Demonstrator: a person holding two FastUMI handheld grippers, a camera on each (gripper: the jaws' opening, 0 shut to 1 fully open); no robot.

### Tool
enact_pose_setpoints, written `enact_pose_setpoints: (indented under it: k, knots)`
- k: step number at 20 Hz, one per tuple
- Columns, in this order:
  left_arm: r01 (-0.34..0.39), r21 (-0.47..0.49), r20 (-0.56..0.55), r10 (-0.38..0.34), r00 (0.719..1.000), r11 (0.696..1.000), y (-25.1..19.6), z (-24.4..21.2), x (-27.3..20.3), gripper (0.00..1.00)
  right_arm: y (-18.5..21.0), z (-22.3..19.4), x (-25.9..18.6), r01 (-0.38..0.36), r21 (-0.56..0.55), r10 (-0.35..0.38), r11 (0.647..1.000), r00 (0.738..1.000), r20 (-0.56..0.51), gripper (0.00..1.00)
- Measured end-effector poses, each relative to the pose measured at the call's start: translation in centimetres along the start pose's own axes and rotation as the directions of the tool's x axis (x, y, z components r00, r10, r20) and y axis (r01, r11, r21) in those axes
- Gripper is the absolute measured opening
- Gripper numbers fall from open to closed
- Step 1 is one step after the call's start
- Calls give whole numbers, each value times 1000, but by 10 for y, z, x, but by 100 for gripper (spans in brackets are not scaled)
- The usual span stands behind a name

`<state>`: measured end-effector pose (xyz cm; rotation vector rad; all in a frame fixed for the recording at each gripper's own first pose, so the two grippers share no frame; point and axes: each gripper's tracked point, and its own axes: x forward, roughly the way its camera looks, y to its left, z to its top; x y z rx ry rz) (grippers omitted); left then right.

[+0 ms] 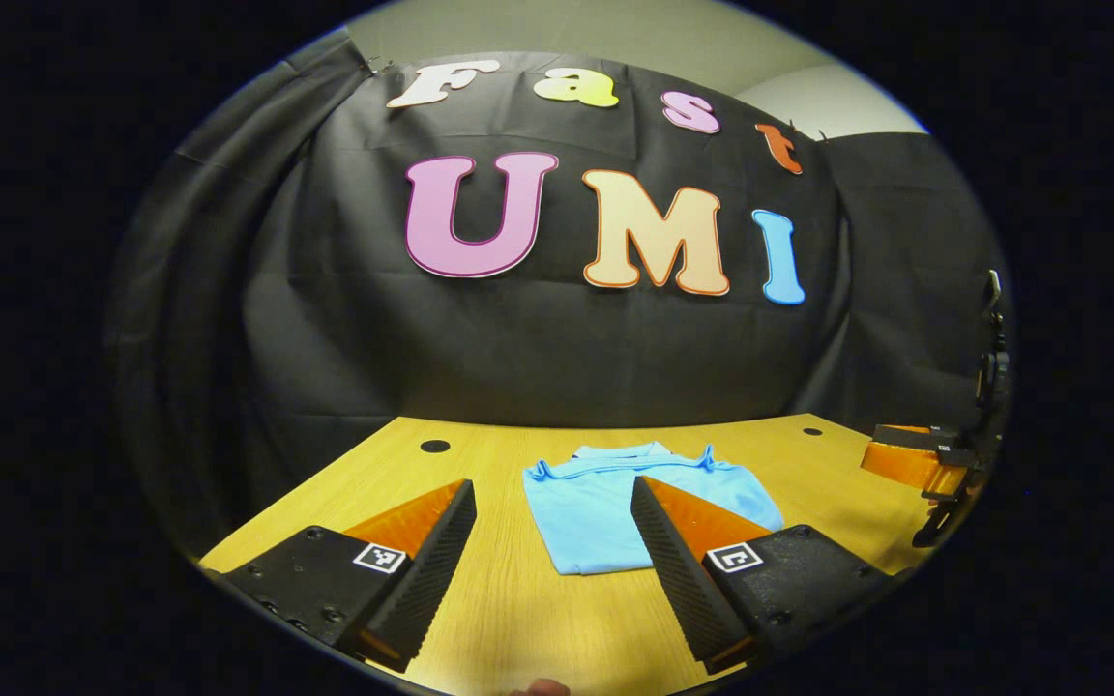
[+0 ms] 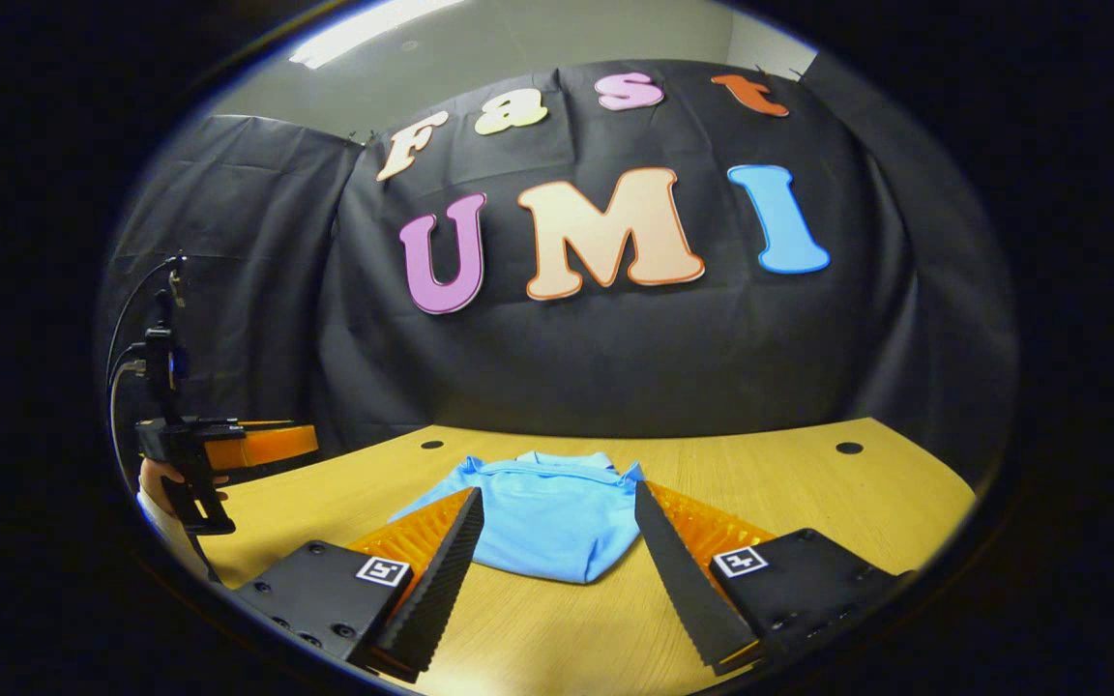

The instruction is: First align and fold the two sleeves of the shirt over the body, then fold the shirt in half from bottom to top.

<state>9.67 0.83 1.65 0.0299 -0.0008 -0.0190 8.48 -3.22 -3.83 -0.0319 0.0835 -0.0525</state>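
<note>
In the left gripper view, the left tongs point(image 1: 553, 507) stand spread wide above the pale wooden worktop point(image 1: 344, 483), pinching nothing. Straight ahead of them, framed between the two fingers, lies the light blue soft-knit collared shirt point(image 1: 596, 507). It already looks folded into a compact rectangle with the collar at the far edge, so the task seems at or near its end. The right tongs point(image 1: 910, 464) show off to the right of the shirt, clear of the cloth.

In the right gripper view, the right tongs point(image 2: 557, 527) are likewise spread and hold nothing, with the shirt point(image 2: 547, 517) lying flat just beyond the fingertips and the worktop point(image 2: 808, 474) bare to their right. The left tongs point(image 2: 248, 445) hover at the far left, a hand point(image 2: 162, 480) around the handle; how their jaws stand cannot be told from here.

The shirt is probably light, limp and a little slippery on the wood. A pinch would drag layers apart, so any tidying should take hold at a corner of the near folded edge, gathering every layer at once, with both tongs lifting together.
</note>
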Motion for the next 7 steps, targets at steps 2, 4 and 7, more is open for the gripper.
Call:
enact_pose_setpoints:
  k: [2,4,7]
  knots:
    - [-16,10,19,16,1000,1000,3,0,-5,96,2,0,-14,4,-7,-4,1000,1000,27,98]
    - [-24,11,26,24,999,1000,2,-4,-9,96,4,1,-21,0,14,-1,1000,999,41,98]
    - [-3,12,15,3,1000,1000,-7,-10,-10,96,4,-3,-23,8,17,-9,1000,999,40,98]
